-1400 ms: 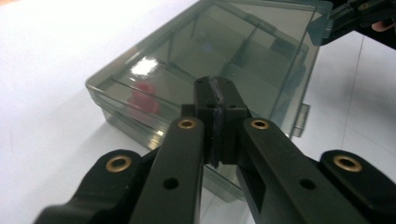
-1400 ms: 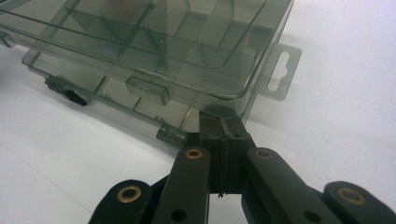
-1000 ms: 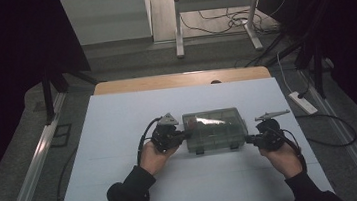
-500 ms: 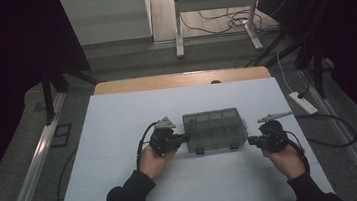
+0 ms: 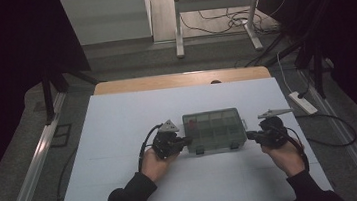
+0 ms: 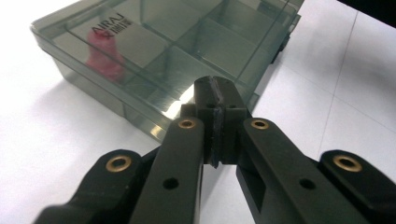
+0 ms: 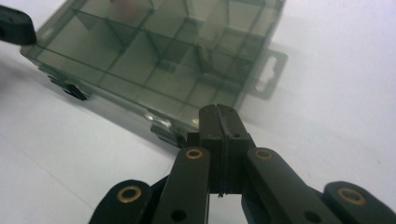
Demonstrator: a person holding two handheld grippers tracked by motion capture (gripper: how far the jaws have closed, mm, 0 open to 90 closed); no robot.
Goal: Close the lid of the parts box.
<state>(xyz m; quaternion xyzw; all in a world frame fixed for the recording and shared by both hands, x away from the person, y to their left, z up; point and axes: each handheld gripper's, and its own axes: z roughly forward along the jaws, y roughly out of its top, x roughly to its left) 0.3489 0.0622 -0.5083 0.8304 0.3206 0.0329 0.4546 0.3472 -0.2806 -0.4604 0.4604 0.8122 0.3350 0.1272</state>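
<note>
A shut, translucent grey-green compartment box [image 5: 215, 131] lies on the white table [image 5: 118, 122]. A red item [image 5: 192, 124] sits in its far left compartment. My left gripper [image 5: 187, 141] is shut with nothing between its pads, its tips at the box's left end near the front corner. In the left gripper view the closed tips [image 6: 215, 86] stand against the box [image 6: 163, 46], and the red item [image 6: 105, 58] shows through the lid. My right gripper [image 5: 249, 135] is shut and empty at the box's right end. In the right gripper view its tips [image 7: 219, 114] are beside the box [image 7: 154, 56], near a front latch [image 7: 161, 128].
A wooden strip [image 5: 179, 80] runs along the table's far edge. A white power strip [image 5: 302, 102] and cables lie on the floor to the right. Metal frame legs [image 5: 177, 25] stand beyond the table. The box's hang tab [image 7: 266, 74] juts from its end.
A bright glare on the box's lid a second ago is gone, and the lid now lies dark and flat. Both hands have barely shifted.
</note>
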